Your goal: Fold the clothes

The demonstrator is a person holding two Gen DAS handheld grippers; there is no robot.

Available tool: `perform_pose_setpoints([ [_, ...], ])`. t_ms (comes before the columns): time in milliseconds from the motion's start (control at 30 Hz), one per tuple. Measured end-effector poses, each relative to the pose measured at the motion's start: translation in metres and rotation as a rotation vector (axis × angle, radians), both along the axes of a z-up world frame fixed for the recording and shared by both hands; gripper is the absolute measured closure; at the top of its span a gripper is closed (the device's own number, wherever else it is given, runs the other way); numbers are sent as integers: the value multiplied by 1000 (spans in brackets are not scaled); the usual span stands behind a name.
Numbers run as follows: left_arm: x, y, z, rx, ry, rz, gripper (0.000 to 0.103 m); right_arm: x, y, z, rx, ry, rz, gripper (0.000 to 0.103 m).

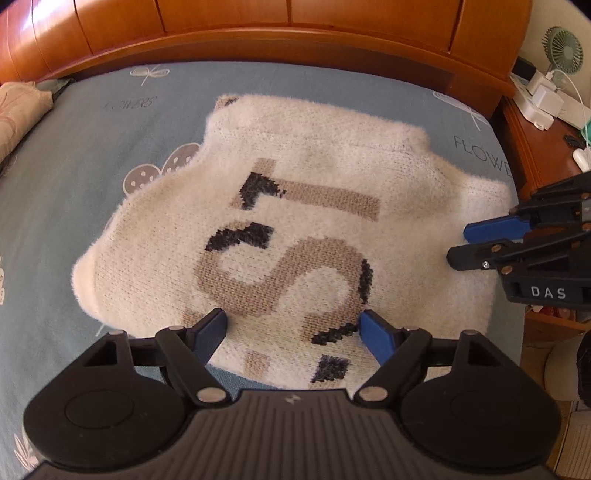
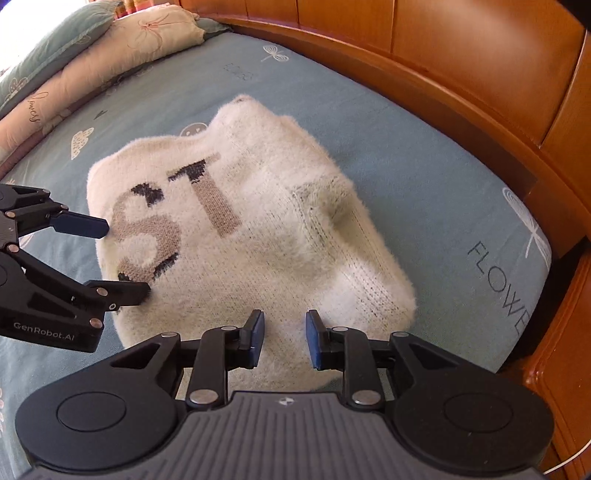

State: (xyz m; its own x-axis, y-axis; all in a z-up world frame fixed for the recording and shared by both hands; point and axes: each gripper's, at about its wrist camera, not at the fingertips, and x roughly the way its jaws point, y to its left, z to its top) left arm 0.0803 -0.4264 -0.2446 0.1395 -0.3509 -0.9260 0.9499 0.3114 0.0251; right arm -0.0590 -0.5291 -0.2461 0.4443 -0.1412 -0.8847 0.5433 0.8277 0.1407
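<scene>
A fluffy white knit sweater [image 1: 317,173] with beige and dark letters lies folded into a compact block on the blue bedsheet [image 1: 74,206]. The same sweater [image 2: 266,236] fills the middle of the right wrist view. My left gripper [image 1: 293,330] hovers open over the sweater's near edge, its blue pads wide apart with nothing between them. It also shows at the left of the right wrist view, the left gripper [image 2: 125,258] open above the letter S. My right gripper [image 2: 284,334] is open over the sweater's near right edge, and appears as the right gripper [image 1: 460,243] beside the sweater's right side.
A wooden headboard [image 1: 295,33] curves along the far side of the bed. Pillows [image 2: 92,55] lie at the bed's left end. A wooden nightstand [image 1: 543,144] on the right carries a small green fan [image 1: 563,46], chargers and cables.
</scene>
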Motion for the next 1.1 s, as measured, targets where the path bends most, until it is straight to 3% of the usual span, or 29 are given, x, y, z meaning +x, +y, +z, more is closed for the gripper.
perform_pose_setpoints([
  [33, 2, -3, 1, 6, 11, 7, 22, 1, -2, -3, 12, 4, -11, 75],
  [200, 2, -15, 37, -96, -97, -59, 29, -7, -2, 19, 12, -62, -58, 70],
  [400, 18, -59, 28, -141, -71, -67, 29, -15, 2, 20, -46, -77, -103, 68],
  [633, 35, -112, 16, -188, -39, -76, 29, -21, 3, 10, -20, -90, -124, 68],
  [900, 44, -137, -3, -112, 18, -25, 23, -24, 4, 4, 18, -88, -131, 64],
  [1100, 39, -100, 22, -114, 41, 24, 28, -23, 0, 18, 44, -86, -147, 63],
])
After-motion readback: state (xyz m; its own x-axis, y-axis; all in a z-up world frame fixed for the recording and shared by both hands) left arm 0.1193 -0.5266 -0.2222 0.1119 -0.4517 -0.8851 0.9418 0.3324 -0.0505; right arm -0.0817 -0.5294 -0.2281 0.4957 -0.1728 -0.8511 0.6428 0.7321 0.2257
